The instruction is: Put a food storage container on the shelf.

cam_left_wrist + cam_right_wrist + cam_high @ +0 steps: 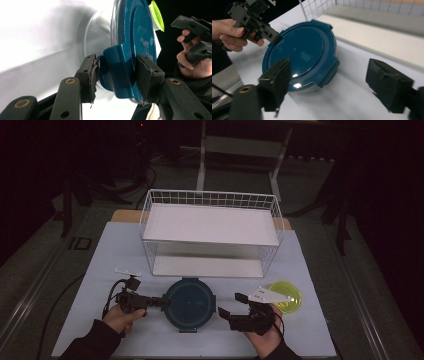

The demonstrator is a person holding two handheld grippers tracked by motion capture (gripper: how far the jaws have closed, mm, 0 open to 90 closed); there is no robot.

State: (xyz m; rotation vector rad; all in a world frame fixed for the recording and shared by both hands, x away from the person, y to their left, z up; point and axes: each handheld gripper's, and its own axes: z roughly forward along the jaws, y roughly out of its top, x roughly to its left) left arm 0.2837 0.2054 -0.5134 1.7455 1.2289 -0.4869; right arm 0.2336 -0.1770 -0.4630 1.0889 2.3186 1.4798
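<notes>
high view: round container with a dark blue lid (190, 304) sits on the pale tabletop (110, 260), just in front of a white wire rack (210, 227). left claw (162, 302) comes in level at the lid's left rim. right claw (231, 306) hangs near its right side, apart from it. a yellow-green dish (287, 296) lies just behind the right claw.

left gripper view: the left claw's pads bracket one of the lid's clip tabs (117, 72), and the near pad looks pressed on it. the jaws are half closed on the tab.

right gripper view: right claw (329, 82) spread wide, nothing between the jaws; container lid (299, 60) ahead of it, untouched.

step in hand, as judged: working the lid's latch at the left. done well means keeping the pads square on the tab, not on the lid's rim, and pulling outward and up without dragging the tub. the right claw would do best to steady the far side before any pull, since the tub may slide on the smooth tabletop.

materials: lid glossy hard plastic, catching highlights, with a raised centre and four squared tabs. body below is clear, glass or plastic. the pad on one left finger (95, 75) is frayed at the edge. rack is thin white wire mesh with two flat shelves.
</notes>
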